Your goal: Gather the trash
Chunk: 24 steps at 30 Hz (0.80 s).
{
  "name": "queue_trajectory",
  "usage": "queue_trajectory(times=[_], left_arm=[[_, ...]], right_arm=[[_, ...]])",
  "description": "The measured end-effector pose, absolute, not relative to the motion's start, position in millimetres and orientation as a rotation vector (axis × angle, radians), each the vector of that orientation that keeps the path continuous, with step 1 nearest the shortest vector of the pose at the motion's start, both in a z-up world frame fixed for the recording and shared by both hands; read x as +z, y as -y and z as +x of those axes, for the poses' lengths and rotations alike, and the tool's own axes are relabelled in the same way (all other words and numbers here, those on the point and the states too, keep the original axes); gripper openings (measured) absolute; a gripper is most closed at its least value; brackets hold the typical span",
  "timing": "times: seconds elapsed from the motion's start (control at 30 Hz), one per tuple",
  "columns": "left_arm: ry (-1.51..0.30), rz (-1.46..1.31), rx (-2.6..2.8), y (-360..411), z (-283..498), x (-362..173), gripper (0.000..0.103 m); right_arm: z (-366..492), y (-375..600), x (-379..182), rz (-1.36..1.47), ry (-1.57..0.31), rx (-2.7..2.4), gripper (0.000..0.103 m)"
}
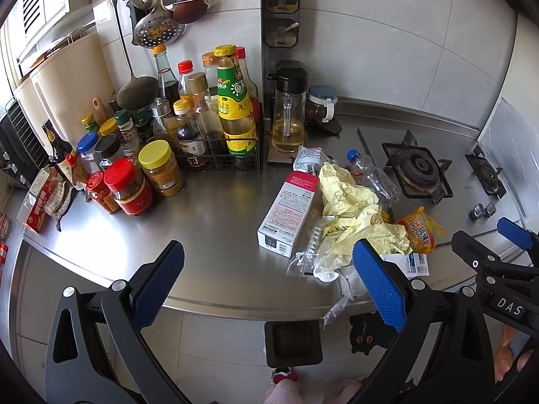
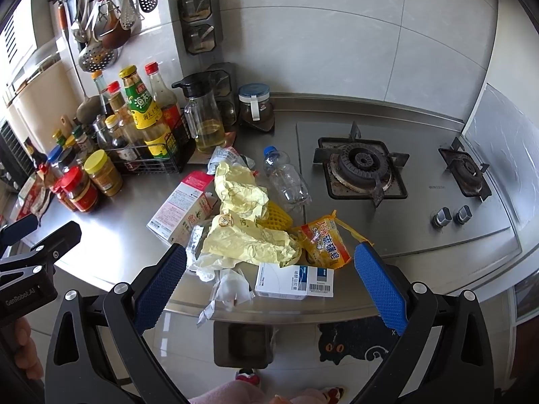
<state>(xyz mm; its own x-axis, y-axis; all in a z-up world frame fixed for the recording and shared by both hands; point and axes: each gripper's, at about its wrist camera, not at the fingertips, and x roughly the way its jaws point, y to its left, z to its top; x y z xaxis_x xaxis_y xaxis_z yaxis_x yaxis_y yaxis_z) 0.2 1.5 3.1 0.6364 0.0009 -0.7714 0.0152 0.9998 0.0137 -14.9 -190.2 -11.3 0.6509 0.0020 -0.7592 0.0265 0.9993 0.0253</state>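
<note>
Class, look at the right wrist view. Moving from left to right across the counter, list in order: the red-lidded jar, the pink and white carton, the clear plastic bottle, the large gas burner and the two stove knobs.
red-lidded jar → pink and white carton → clear plastic bottle → large gas burner → stove knobs

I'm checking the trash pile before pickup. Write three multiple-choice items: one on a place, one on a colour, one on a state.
1. Where does the empty plastic bottle lie?
A. Between the crumpled yellow paper and the stove burner
B. In the wire rack
C. On the floor

2. What colour is the bottle's cap?
A. Red
B. Blue
C. Yellow

3. How is the right tool?
A. Shut on the white box
B. Shut on nothing
C. Open

Key: 1 A, it lies on the counter beside the burner; 2 B, the cap shows blue; 3 C, its fingers stand wide apart, holding nothing.
</note>
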Motion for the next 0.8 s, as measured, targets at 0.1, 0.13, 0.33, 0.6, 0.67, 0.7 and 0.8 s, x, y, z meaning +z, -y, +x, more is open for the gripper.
queue_trajectory(times=[0.1,0.13,0.33,0.6,0.67,0.7,0.8], left_arm=[[-0.88,0.02,-0.008,-2.1,0.5,4.5,0.095],[-0.88,0.019,-0.008,-2.4,0.8,5.4,0.095],[-0.88,0.02,-0.006,-3.2,0.5,8.7,0.095],[-0.88,0.023,-0.005,-3.1,0.4,9.2,0.095],[-0.879,0.022,-0.004,-3.5,0.3,9.3,0.095],[-0.88,0.022,-0.005,-3.1,0.2,8.7,0.095],[-0.88,0.024,-0.005,-2.9,0.1,8.6,0.095]], right_arm=[[-14.9,190.9,-9.8,0.037,-0.863,-0.014,0.1],[-14.7,191.4,-10.0,0.037,-0.862,-0.013,0.1],[-14.7,191.2,-9.1,0.041,-0.863,-0.014,0.1],[-13.8,194.4,-8.7,0.048,-0.865,-0.014,0.1],[-13.5,194.4,-8.3,0.048,-0.866,-0.014,0.1],[-13.6,194.5,-8.5,0.048,-0.865,-0.013,0.1],[-13.5,194.3,-8.2,0.048,-0.863,-0.014,0.1]])
